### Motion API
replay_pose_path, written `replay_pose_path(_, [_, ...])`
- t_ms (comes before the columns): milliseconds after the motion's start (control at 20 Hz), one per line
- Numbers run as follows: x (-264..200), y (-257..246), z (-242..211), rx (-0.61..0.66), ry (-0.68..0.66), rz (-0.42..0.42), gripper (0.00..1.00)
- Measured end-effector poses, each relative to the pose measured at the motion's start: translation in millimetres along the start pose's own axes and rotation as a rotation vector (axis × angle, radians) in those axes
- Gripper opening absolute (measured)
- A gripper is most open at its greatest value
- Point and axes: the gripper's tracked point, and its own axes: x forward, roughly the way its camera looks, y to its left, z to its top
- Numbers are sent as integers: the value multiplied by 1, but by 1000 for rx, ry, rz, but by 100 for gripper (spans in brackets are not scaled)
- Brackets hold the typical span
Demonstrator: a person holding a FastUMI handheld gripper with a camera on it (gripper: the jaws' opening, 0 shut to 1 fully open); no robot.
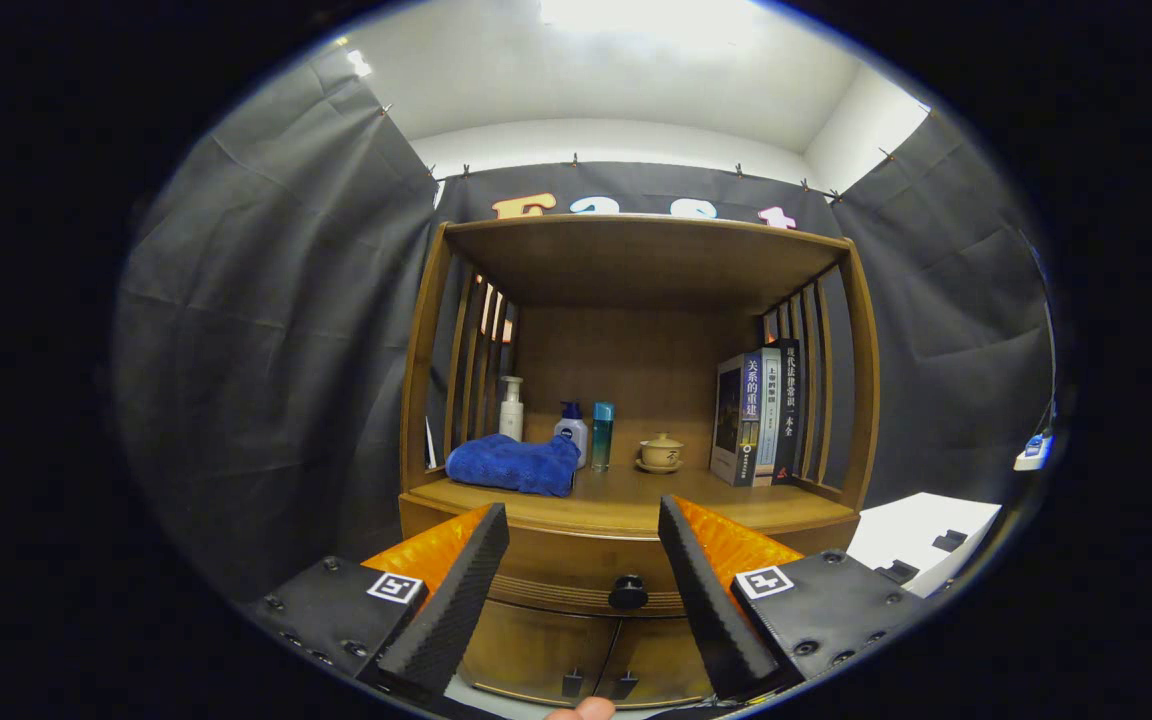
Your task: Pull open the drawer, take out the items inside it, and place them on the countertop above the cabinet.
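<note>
our gripper [584, 530] holds its jaws wide, framing the small round black drawer knob [627, 592] low in the frame's centre, since the wooden drawer [576, 560] looks closed.

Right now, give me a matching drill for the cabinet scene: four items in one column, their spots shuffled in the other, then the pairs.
Items:
1. folded blue towel
2. small beige lidded teacup on a saucer
3. upright row of books
4. round black drawer knob

Spots:
A. below the countertop, ahead of and between the open gripper fingers
B. against the slatted side nearest the white table
C. countertop, in front of the pump bottles
D. mid-countertop, between the teal bottle and the books

Pairs: 1-C, 2-D, 3-B, 4-A
</note>
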Motion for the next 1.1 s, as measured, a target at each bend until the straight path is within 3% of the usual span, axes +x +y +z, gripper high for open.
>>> replay_pose_path(700, [3,4,-8,-7,18,11,98])
replay_pose_path(1100, [44,-19,-38,-65,53,-45,98])
